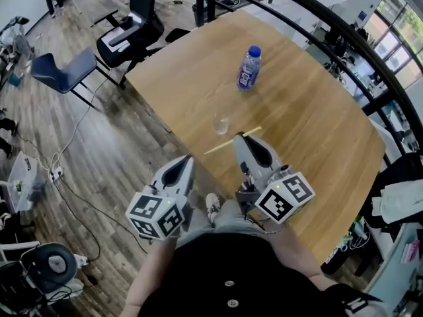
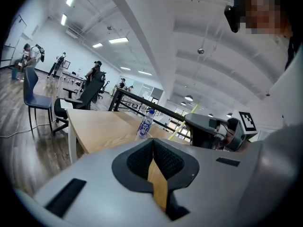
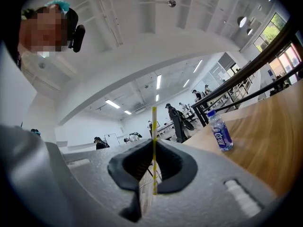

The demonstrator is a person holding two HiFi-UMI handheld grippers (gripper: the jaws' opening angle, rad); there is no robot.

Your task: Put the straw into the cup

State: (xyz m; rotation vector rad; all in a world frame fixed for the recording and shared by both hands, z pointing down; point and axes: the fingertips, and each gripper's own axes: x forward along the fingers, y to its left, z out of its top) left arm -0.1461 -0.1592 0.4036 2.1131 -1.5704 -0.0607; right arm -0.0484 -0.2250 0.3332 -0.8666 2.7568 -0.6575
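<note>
A thin yellow straw (image 1: 220, 146) lies crosswise in my right gripper (image 1: 238, 139), which is shut on it just above the near part of the wooden table (image 1: 310, 111). In the right gripper view the straw (image 3: 154, 145) stands upright between the pads. A small clear cup (image 1: 221, 124) stands on the table a short way beyond the straw. My left gripper (image 1: 187, 162) hovers beside the table's near left edge, shut with nothing in it. From the left gripper view the jaws (image 2: 153, 143) meet, and the right gripper (image 2: 208, 126) with the straw (image 2: 189, 117) shows to the right.
A water bottle with a blue cap (image 1: 249, 67) stands further back on the table, also the bottle (image 3: 220, 132) in the right gripper view. A black railing (image 1: 330, 25) runs along the far side. A blue chair (image 1: 63, 71) and a black office chair (image 1: 132, 28) stand at the left.
</note>
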